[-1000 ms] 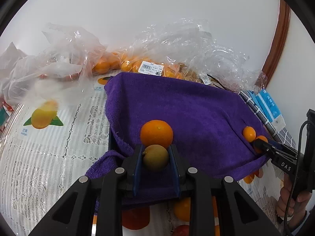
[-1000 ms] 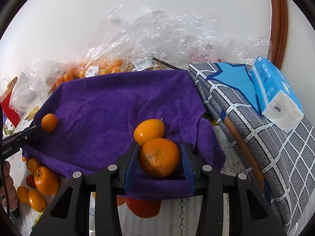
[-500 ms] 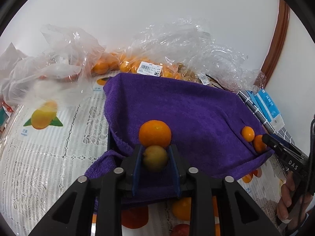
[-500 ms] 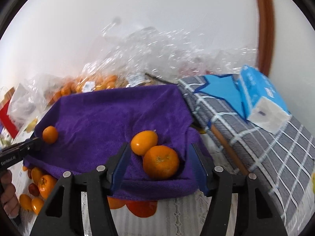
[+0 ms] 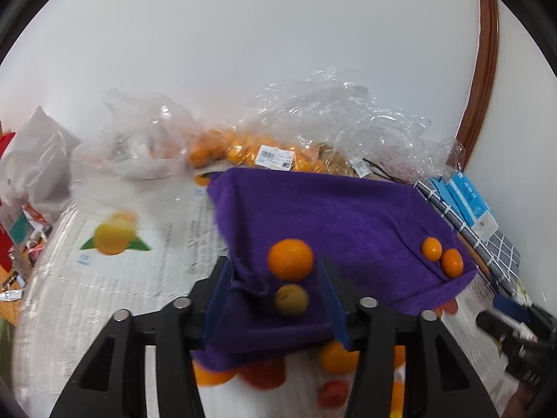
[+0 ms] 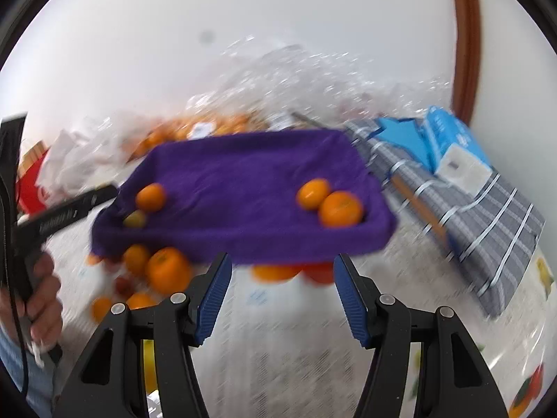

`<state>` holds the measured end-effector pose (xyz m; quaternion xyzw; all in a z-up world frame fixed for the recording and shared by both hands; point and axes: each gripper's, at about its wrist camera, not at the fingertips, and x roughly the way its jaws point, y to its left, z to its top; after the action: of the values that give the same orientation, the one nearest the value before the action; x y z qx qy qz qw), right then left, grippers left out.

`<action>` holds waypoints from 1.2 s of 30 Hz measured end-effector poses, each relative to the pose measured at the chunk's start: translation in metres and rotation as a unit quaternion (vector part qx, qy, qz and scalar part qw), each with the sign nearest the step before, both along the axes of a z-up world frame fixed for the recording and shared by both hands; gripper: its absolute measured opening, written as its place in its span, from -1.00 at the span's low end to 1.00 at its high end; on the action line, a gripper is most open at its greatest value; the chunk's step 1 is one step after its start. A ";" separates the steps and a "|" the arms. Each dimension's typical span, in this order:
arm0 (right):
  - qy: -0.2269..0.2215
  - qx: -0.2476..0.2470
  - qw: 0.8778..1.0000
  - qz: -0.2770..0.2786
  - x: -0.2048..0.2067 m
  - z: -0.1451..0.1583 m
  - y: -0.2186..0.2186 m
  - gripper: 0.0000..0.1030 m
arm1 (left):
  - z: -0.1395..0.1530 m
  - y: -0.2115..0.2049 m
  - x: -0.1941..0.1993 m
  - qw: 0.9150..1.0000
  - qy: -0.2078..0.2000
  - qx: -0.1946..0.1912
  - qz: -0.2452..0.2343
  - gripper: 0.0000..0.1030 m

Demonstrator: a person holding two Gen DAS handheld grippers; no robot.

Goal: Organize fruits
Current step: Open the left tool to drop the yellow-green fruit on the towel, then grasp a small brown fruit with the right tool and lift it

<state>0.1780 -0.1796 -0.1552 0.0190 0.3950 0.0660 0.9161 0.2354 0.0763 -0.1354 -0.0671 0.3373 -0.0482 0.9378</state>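
Left fingers: the left gripper [image 5: 276, 308] has its blue-padded jaws opening; the small olive-green round fruit [image 5: 291, 300] lies between them, untouched by either pad.
Right fingers: the right gripper [image 6: 281, 299] stands apart and empty, just short of the tray's near edge.
Beyond the left fingers: a round orange mandarin [image 5: 290, 258] touches the green fruit's far side; both rest on the soft purple towel-lined tray [image 5: 348, 216].
Beyond the right fingers: two orange mandarins [image 6: 340, 208] sit touching in the tray's right corner.
Below the tray: loose orange fruits [image 6: 169, 270] lie on the desk [image 6: 278, 348].
Handling: the fruits look light, smooth, apt to roll and bruise; pinch gently across the widest part.
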 end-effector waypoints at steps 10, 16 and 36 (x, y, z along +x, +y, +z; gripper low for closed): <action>0.021 0.004 0.998 0.067 -0.045 -0.014 0.050 0.06 | -0.019 0.065 -0.061 0.996 0.043 -0.065 0.048 -0.01; 0.050 0.009 0.995 0.087 -0.041 -0.035 0.067 -0.21 | -0.039 0.072 -0.073 0.996 0.039 -0.050 0.063 -0.01; -0.006 -0.048 0.998 0.030 -0.046 -0.024 0.012 -0.54 | -0.054 0.066 -0.072 0.994 0.060 -0.090 0.019 -0.44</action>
<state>0.1320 -0.1677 -0.1792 -0.0368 0.3926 0.0746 0.9160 0.1638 0.1419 -0.1894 -0.1608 0.3856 -0.0562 0.9068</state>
